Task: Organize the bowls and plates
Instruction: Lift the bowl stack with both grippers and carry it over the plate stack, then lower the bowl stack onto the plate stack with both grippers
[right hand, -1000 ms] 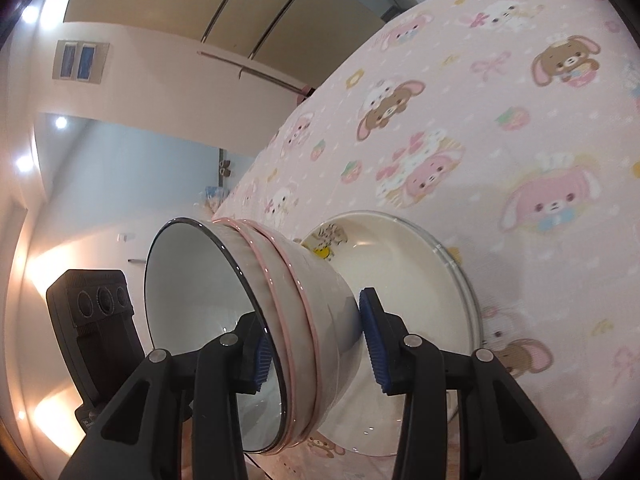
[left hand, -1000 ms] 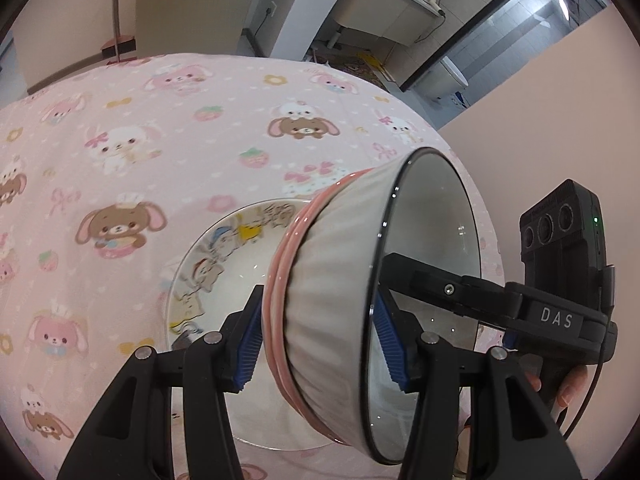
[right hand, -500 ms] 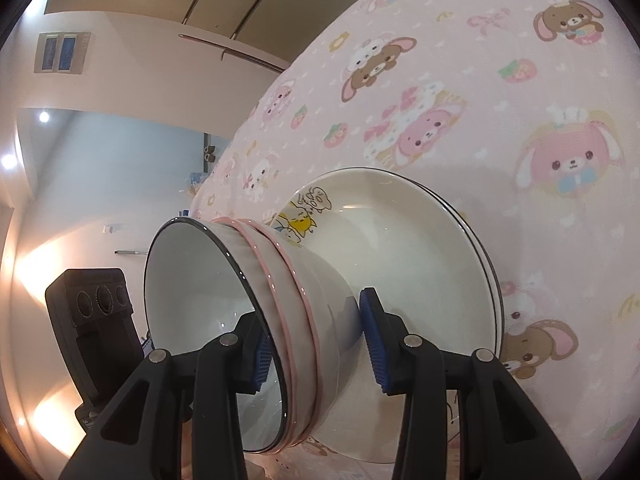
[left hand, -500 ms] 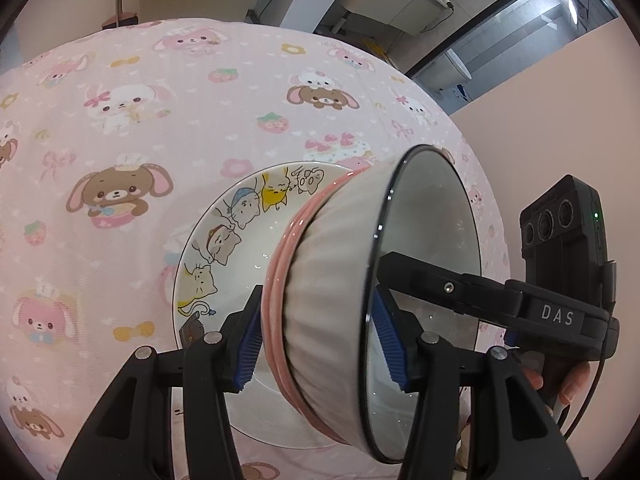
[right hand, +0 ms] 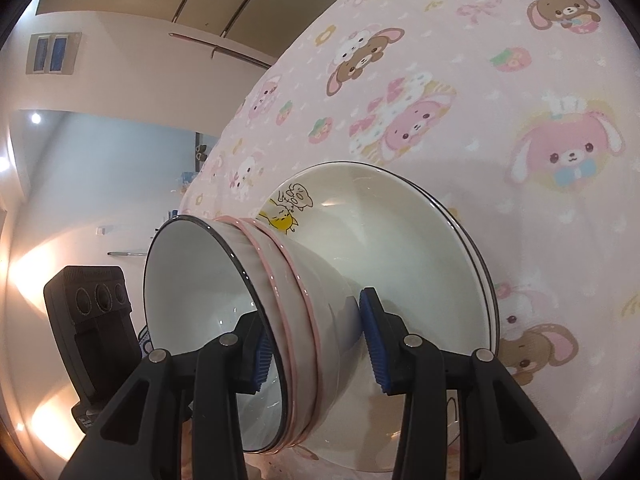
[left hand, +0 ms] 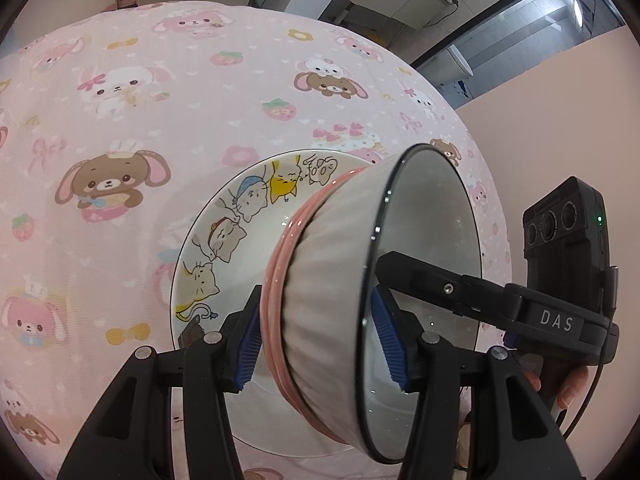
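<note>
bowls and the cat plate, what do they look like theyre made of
Bowls: likely glazed ceramic; glossy white inside with light glints, thin dark rim, pink bands outside.
Plate: likely glazed ceramic too; shiny white surface with reflections and printed cartoon cats. Hard plastic like melamine can't be ruled out by look alone.

I see a table under a pink tablecloth [left hand: 168,128] printed with cartoon rabbits, bears, strawberries, bows and flowers; the cloth covers every part of the top I can see, and its far edge curves away toward the room behind. Directly on the cloth lies a stack of white plates [left hand: 200,264] with thin dark rims. From the right wrist view I count at least two rims [right hand: 476,264], one nested on the other. The top plate carries a ring of cartoon cats drawn along its inner wall, one yellow, one in a blue cap. I cannot tell whether anything touches the plate's middle.
</note>
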The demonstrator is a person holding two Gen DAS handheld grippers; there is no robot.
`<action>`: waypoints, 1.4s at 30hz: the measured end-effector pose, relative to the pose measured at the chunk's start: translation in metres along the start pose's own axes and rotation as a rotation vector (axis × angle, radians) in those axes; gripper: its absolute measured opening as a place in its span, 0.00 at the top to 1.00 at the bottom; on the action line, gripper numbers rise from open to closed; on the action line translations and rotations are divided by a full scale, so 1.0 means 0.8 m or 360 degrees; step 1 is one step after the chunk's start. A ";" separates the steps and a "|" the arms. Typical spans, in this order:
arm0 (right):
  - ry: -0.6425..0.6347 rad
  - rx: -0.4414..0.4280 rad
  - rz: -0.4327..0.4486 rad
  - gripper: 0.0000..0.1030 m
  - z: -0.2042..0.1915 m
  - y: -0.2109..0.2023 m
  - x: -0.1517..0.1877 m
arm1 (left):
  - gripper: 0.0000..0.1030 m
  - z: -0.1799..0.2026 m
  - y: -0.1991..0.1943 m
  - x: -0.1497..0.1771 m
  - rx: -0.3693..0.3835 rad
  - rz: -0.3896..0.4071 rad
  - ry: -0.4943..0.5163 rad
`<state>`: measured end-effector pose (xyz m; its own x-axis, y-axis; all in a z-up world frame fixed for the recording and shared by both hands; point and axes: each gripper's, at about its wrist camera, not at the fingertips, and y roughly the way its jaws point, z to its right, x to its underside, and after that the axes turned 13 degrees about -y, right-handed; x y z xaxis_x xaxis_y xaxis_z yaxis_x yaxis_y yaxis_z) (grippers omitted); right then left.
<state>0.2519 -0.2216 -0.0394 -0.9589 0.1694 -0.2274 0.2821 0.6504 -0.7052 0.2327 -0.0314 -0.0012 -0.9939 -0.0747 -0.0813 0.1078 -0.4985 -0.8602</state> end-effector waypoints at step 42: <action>-0.0610 0.0390 0.0321 0.55 -0.091 -0.080 0.023 | 0.23 0.004 -0.107 0.036 -0.0172 0.0663 0.0190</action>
<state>0.2141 -0.2065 0.0502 -0.8181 -0.0406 -0.5737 0.5034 0.4318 -0.7484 0.1951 0.0066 0.0717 -0.8625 -0.1464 -0.4845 0.5031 -0.3531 -0.7888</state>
